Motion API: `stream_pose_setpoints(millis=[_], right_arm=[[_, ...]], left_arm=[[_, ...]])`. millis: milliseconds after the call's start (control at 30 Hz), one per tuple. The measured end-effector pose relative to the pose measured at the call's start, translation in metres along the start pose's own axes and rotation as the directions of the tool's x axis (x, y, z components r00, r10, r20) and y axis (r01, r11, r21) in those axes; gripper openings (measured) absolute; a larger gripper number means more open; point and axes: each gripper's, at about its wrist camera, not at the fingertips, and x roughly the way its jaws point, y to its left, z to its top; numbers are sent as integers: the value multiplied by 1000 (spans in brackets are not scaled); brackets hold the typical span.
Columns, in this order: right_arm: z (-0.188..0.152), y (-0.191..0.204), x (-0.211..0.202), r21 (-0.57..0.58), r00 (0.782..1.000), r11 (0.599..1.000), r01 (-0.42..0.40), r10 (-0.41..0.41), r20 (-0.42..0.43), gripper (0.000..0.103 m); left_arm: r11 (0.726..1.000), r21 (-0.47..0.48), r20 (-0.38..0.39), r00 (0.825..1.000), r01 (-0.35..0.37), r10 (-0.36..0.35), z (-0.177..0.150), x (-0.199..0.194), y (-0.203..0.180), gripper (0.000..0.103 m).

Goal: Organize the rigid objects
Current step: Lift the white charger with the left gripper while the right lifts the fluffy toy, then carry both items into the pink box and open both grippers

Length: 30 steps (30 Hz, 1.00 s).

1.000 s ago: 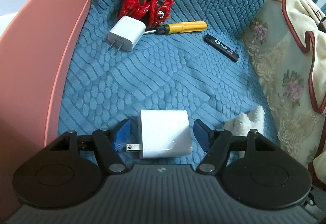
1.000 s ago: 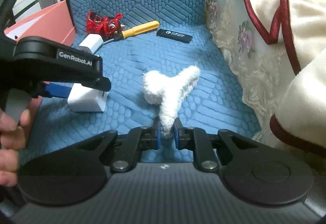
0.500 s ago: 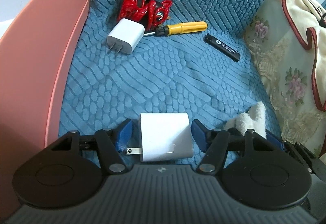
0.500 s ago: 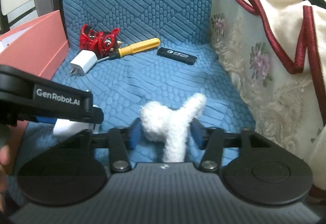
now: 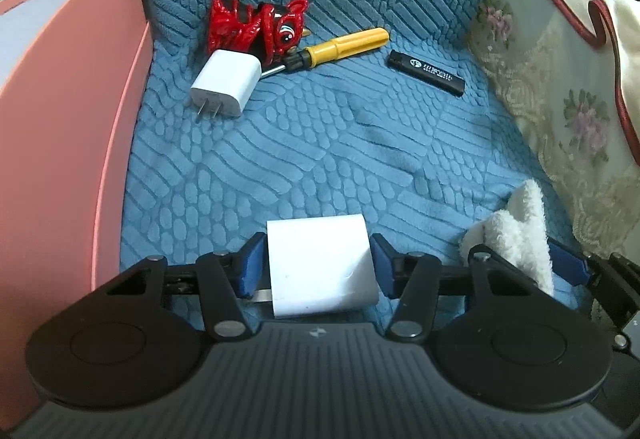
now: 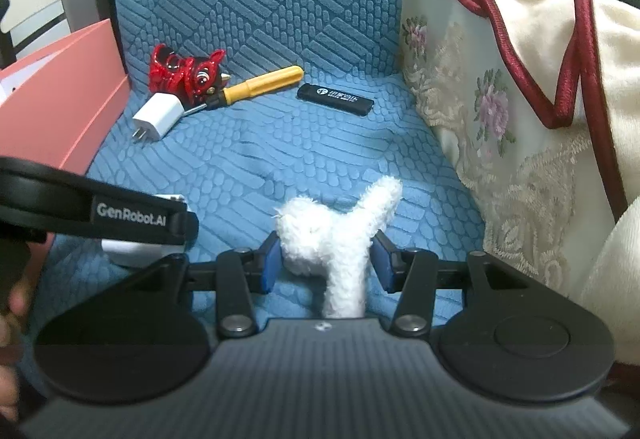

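Observation:
A large white charger point(image 5: 320, 263) lies on the blue cushion point(image 5: 320, 143), prongs to the left. My left gripper point(image 5: 318, 267) straddles it. Its jaws are closing: the right pad meets the charger's side and the left pad stands a sliver off. A white plush piece point(image 6: 320, 235) rests on the cushion between the fingers of my right gripper point(image 6: 326, 263), which is open with both pads just clear of the fluff. At the back lie a smaller white charger point(image 5: 226, 83), a red figurine point(image 5: 256, 27), a yellow-handled screwdriver point(image 5: 344, 43) and a black lighter point(image 5: 426, 73).
A pink box point(image 5: 60, 119) walls off the left side of the cushion. A floral cover and cream blanket point(image 6: 520, 99) rise on the right. The left gripper's black body point(image 6: 120, 215) crosses the right wrist view, with a hand point(image 6: 12, 299) at its edge.
The left jaws have narrowed around the large charger. The right gripper, shut on the plush piece a second ago, has let go and moved forward around it.

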Motion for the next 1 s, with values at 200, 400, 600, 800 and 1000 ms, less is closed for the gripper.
stream_pose_setpoints(millis=[200,400,600,800,1000], right_arm=[[2,-3,-9,21,999,999,-44,45,-5,50],[7,-8,-33,21,996,996,-91,91,19,50],[18,-12,-68,-4,990,992,-125,125,68,50],[23,-15,-107,-29,984,988,-150,152,89,50],[28,-14,-148,-35,981,987,-159,162,107,50]], left_arm=[[999,-32,21,1000,14,-13,2,-13,4,57],[998,-44,63,997,40,-37,3,-39,5,57],[995,-59,107,992,78,-71,0,-74,5,57],[991,-74,155,983,111,-98,-3,-117,5,57],[985,-90,194,973,147,-127,-12,-161,6,57]])
